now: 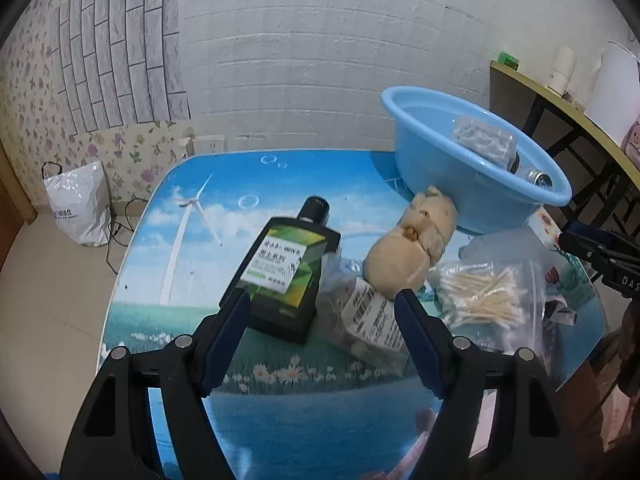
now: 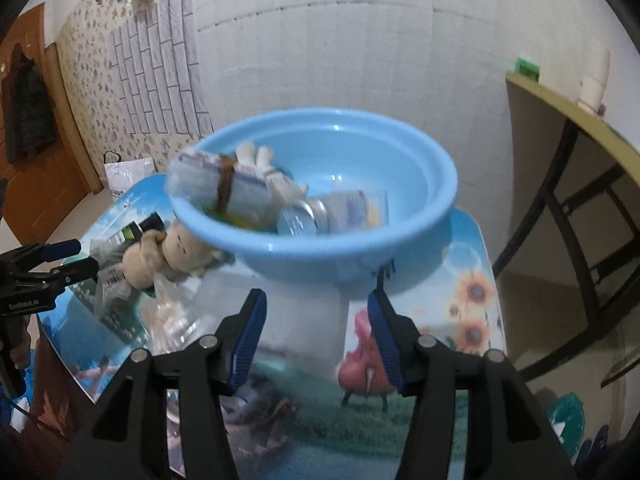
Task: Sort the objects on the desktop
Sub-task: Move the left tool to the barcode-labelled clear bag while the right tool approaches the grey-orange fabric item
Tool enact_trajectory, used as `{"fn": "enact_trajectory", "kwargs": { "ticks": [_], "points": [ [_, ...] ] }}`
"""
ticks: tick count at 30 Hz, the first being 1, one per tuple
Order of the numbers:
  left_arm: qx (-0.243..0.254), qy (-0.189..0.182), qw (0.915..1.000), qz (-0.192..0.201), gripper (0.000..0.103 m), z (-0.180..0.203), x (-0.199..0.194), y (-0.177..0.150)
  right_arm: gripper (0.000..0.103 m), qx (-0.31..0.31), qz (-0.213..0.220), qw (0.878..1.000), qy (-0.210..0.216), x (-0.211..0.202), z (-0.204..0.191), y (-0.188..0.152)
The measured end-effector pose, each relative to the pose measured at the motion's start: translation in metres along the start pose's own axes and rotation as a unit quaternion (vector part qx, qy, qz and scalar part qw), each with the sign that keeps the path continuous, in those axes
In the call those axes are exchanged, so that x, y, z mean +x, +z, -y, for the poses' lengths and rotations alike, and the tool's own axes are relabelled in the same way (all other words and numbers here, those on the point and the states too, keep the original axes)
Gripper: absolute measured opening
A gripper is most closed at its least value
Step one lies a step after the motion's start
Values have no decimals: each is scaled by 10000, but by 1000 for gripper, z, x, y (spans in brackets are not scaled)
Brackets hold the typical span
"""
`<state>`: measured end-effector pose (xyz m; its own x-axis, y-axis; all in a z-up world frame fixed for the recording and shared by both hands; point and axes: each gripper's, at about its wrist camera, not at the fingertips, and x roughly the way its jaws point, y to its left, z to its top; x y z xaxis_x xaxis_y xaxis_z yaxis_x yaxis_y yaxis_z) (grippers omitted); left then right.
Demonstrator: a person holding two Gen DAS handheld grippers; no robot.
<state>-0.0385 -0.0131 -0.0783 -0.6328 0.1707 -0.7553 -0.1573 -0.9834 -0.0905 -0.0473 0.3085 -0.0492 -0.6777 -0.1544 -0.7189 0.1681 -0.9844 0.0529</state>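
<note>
A: Both claws are spread and empty. The left gripper (image 1: 322, 304) hangs over the dark bottle (image 1: 286, 276) and the labelled packet (image 1: 370, 322), probably lining up a pick.

B: And the right gripper (image 2: 316, 312)?

A: In front of the blue basin (image 2: 348, 256), nothing between its pads. The basin looks like the collecting place (a bundled packet (image 2: 218, 190) lies on its rim). The plush toy (image 1: 416, 246) and cotton swab bag (image 1: 486, 296) lie unsorted on the table (image 1: 180, 232).

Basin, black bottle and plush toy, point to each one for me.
Basin (image 2: 424, 216), right wrist view, front outer wall.
Black bottle (image 1: 280, 276), left wrist view, label.
Plush toy (image 1: 396, 260), left wrist view, rounded body.
</note>
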Motion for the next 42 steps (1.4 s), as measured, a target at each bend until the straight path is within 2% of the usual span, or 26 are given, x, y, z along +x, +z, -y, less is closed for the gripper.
{"fn": "enact_trajectory", "kwargs": {
  "ticks": [9, 23, 33, 42],
  "points": [
    [50, -120, 9998, -177, 74, 9, 4, -11, 52, 55, -242, 9996, 116, 6, -3, -14],
    [156, -296, 9988, -351, 74, 23, 12, -19, 52, -53, -313, 9980, 545, -5, -19, -29],
    [206, -275, 9988, -354, 74, 25, 13, -19, 52, -91, -444, 9957, 806, 0, -29, -33],
    [295, -529, 9978, -287, 74, 36, 9, -16, 52, -134, -646, 9930, 981, 7, -36, -40]
  ]
}}
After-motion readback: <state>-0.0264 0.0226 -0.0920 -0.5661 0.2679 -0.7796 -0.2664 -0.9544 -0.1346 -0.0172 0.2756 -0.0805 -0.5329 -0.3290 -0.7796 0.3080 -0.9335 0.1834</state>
